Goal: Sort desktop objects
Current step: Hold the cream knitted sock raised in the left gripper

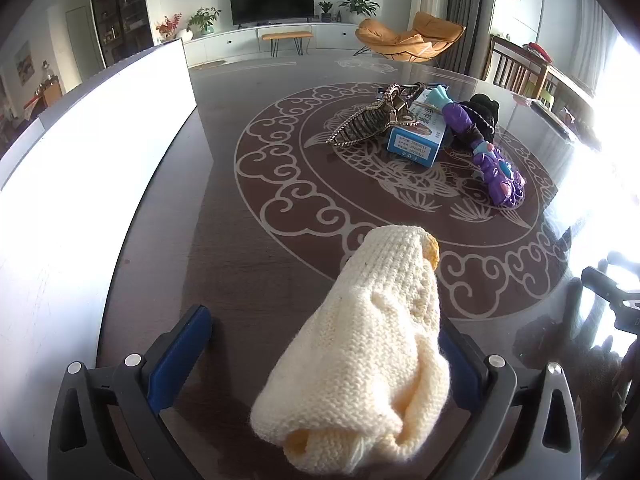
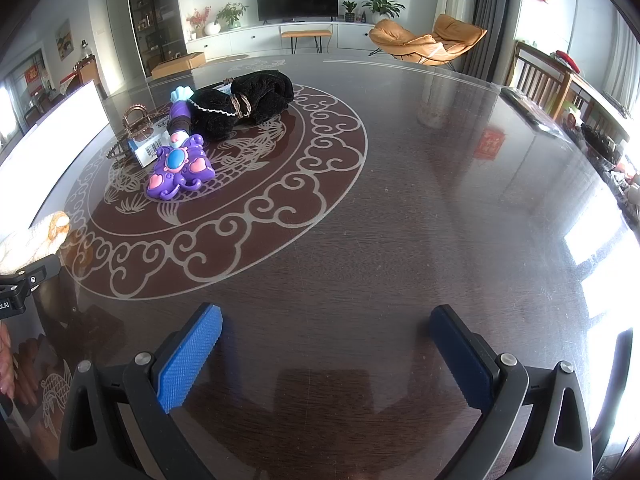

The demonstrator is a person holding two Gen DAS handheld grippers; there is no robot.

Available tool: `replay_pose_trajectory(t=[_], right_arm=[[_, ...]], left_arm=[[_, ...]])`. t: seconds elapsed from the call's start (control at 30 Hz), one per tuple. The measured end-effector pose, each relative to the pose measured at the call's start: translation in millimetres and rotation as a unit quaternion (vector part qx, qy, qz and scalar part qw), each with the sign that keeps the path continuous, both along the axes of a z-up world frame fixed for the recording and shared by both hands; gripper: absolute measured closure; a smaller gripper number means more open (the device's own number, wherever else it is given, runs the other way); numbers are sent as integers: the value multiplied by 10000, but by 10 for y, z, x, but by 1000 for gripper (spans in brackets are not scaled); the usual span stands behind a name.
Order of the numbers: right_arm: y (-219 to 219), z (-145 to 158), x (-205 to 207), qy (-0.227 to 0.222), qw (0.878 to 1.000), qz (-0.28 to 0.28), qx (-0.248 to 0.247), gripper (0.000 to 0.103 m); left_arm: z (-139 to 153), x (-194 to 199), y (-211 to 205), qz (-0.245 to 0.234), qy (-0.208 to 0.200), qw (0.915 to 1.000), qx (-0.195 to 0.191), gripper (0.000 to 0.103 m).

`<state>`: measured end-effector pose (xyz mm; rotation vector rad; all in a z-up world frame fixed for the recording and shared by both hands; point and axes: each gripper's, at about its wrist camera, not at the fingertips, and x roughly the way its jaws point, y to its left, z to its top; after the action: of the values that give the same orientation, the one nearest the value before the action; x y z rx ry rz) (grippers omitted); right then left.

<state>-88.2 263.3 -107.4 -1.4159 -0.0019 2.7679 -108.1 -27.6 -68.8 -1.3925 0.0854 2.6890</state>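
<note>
A: Okay, left wrist view first. Left gripper (image 1: pixel 324 364) had its jaws spread wide, the cream knit (image 1: pixel 360 344) lying loose between them on the table (image 1: pixel 240 240). It looked to be leaning on the right-side pad, the other pad clear of it.
B: So, released. I'd have backed straight out along the fingers so that pad didn't drag the knit.
A: Agreed. Right wrist view: right gripper (image 2: pixel 326 354) stood open and empty over bare table. Toy (image 2: pixel 178 170), black cloth (image 2: pixel 248 106), box (image 2: pixel 146 150) and chain bag (image 2: pixel 136 120) sat piled at far left, well apart from it.
B: Take the toy next; it's on top.
</note>
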Motion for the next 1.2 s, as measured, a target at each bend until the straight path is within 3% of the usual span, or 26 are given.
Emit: replay_pose_trajectory(t=[1.2], right_arm=[[1,-1,0,1,10000,-2,3,0]], left_arm=[[-8,60,-27,18,22,10000,-2,0]])
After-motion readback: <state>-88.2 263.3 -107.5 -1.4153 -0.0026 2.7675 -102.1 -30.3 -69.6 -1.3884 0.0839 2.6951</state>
